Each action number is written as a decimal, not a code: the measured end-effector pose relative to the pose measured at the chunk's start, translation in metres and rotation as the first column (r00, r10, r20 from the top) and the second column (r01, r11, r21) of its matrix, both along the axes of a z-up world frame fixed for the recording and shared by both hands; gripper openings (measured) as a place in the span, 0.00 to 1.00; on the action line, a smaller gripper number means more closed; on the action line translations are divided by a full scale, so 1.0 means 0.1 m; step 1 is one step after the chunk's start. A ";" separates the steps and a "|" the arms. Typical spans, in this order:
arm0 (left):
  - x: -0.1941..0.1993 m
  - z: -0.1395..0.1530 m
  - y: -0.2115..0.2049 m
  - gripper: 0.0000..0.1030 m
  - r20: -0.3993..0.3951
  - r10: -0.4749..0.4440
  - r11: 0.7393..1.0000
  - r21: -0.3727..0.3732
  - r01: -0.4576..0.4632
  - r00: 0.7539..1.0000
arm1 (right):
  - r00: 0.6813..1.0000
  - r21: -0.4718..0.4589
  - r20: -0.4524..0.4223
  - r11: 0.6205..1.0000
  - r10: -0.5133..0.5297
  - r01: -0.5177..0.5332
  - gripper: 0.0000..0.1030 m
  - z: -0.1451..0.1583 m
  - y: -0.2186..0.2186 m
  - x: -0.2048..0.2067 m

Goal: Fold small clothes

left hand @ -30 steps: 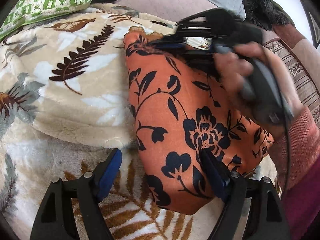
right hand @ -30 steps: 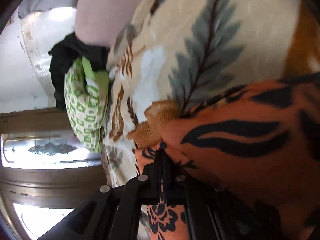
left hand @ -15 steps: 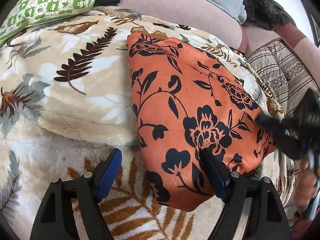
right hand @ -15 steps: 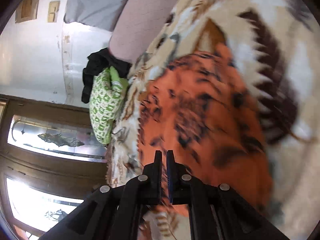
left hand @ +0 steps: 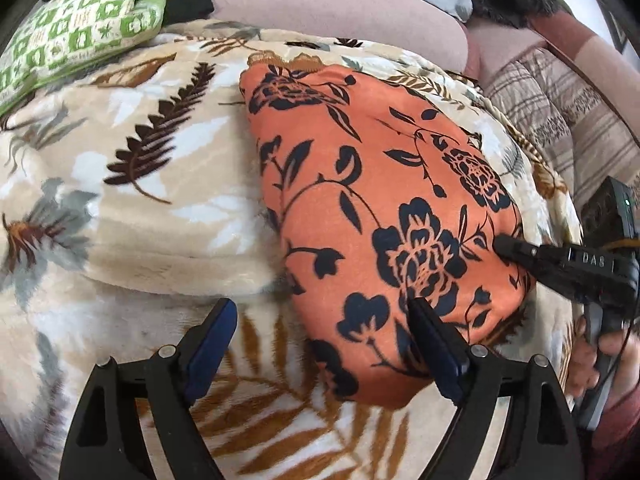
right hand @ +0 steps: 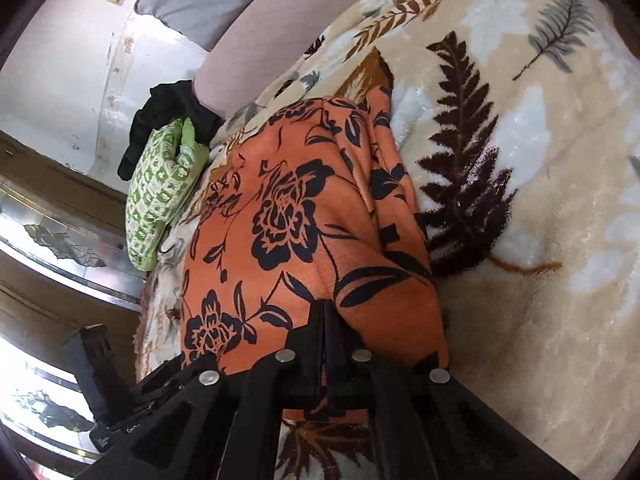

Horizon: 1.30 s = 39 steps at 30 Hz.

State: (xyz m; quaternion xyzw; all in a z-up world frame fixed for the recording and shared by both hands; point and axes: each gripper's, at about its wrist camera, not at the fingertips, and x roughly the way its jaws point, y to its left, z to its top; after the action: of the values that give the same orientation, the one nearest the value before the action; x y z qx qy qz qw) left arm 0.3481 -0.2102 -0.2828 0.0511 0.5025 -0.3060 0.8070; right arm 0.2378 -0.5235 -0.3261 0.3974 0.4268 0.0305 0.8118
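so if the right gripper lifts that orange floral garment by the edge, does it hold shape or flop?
Probably flops: the orange floral garment lies in soft folds, moulded over the blanket. Likely light, since it barely dents the plush. With the right gripper closed at one edge, the fold may fall open.

Open blanket (left hand: 132, 208) left of garment (left hand: 372, 200), wide enough for tongs to pass. Right side blocked by right tongs (left hand: 500, 246) pressed shut on the garment edge. Left tongs (left hand: 320, 344) spread at near edge, one finger on fabric, bare blanket between. Far side hemmed by green pillow (left hand: 76, 28) and pink cushion (left hand: 332, 4).
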 end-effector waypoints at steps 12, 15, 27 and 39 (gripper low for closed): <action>0.00 0.03 0.13 0.86 -0.018 -0.009 1.000 -0.003 0.009 1.000 | 0.980 0.009 0.090 0.984 0.178 -0.179 0.05 0.36 0.36 0.03; 0.00 -0.03 0.20 0.86 -0.037 -0.002 1.000 -0.018 0.001 0.999 | 0.955 0.042 0.119 0.960 0.270 -0.277 0.05 0.36 0.61 0.09; -0.02 0.30 0.22 0.89 0.115 -0.005 0.999 -0.035 0.009 0.993 | 0.951 0.079 -0.061 0.951 0.303 -0.298 0.06 0.04 0.71 0.20; 0.64 0.16 0.04 0.89 0.172 0.272 0.957 0.055 -0.285 0.947 | 0.987 0.084 0.160 0.996 0.000 -0.014 0.06 0.43 0.30 0.51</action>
State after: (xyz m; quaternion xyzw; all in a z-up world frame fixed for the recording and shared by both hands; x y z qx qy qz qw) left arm 0.4126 -0.2057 -0.2670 0.0364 0.4489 -0.1636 0.8777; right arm 0.2885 -0.4931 -0.2831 0.4262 0.3602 0.0830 0.8256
